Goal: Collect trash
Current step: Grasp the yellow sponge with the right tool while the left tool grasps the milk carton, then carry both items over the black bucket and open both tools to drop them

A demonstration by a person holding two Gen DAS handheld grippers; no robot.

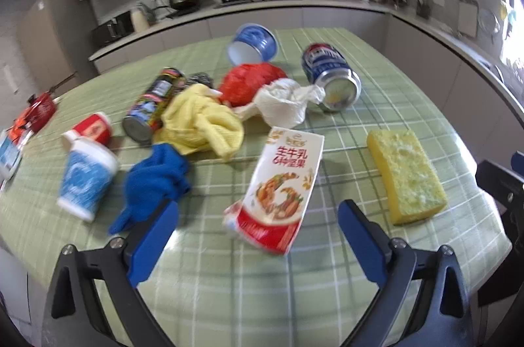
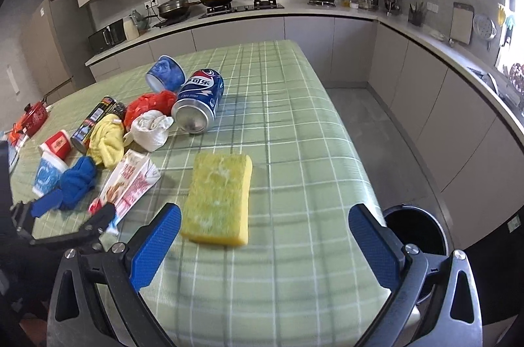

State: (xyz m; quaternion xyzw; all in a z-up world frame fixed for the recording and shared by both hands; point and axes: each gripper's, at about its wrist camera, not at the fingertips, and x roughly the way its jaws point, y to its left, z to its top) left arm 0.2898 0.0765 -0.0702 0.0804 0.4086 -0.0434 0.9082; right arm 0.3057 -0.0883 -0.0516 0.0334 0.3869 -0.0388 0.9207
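A flattened milk carton (image 1: 278,190) (image 2: 129,183) lies on the green checked table (image 1: 229,288) (image 2: 294,124), just ahead of my open left gripper (image 1: 258,216), whose blue fingers (image 1: 157,235) straddle its near end without touching. A yellow sponge (image 2: 217,199) (image 1: 406,173) rests in front of my open right gripper (image 2: 265,229), nothing between its pads. Farther back sit a blue cola can (image 2: 199,101) (image 1: 330,75), crumpled white paper (image 1: 285,103), a red bag (image 1: 249,82), a yellow cloth (image 1: 203,127), a blue cloth (image 1: 154,183), a dark can (image 1: 154,104) and paper cups (image 1: 86,180).
A black trash bin (image 2: 416,232) stands on the floor past the table's right near corner. A red pot (image 1: 41,111) and packets sit at the table's far left. Kitchen counters with a stove and pans run along the back and right walls.
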